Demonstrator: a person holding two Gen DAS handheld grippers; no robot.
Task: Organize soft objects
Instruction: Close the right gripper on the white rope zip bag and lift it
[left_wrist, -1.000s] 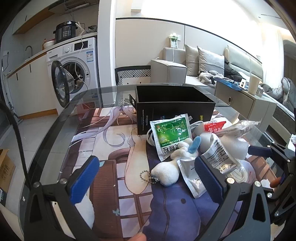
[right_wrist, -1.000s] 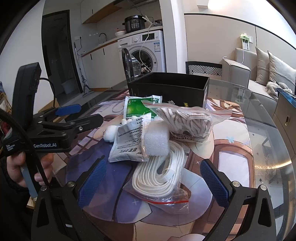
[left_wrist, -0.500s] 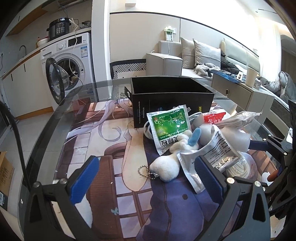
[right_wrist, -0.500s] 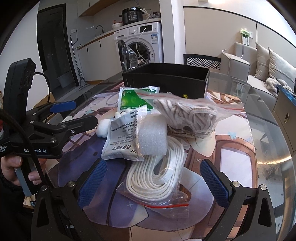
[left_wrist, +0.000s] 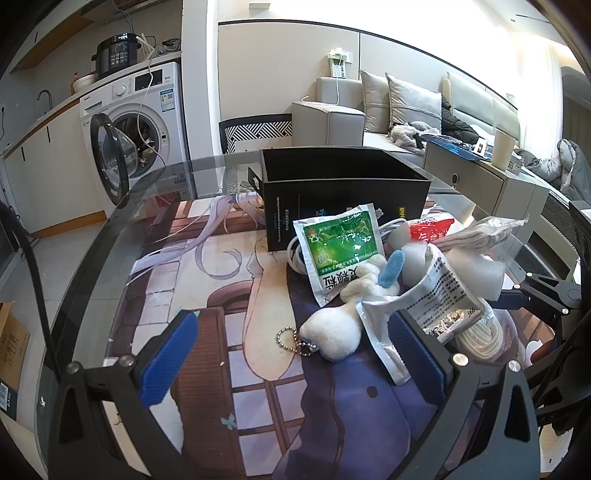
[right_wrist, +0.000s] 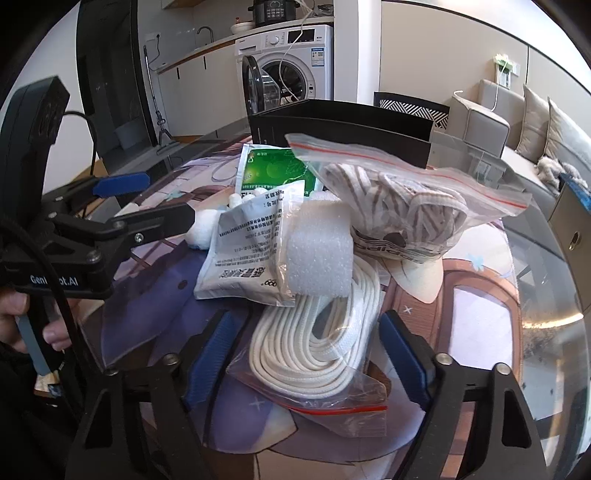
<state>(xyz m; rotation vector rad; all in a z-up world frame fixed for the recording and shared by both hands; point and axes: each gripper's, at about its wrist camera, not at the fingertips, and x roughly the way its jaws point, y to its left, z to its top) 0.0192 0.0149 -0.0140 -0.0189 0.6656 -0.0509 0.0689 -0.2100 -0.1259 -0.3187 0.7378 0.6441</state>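
"Gen…ot.AI" (partly hidden), left hand-held gripper (right_wrist: 144, 201)

Sunlit room: washing machine (left_wrist: 136, 122) under counter, grey sofa (left_wrist: 402, 110) beyond.

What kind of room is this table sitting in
Most likely a small open-plan apartment. A washing machine stands under a kitchen counter with a pressure cooker on top, and a grey sofa with cushions sits just beyond the glass table.
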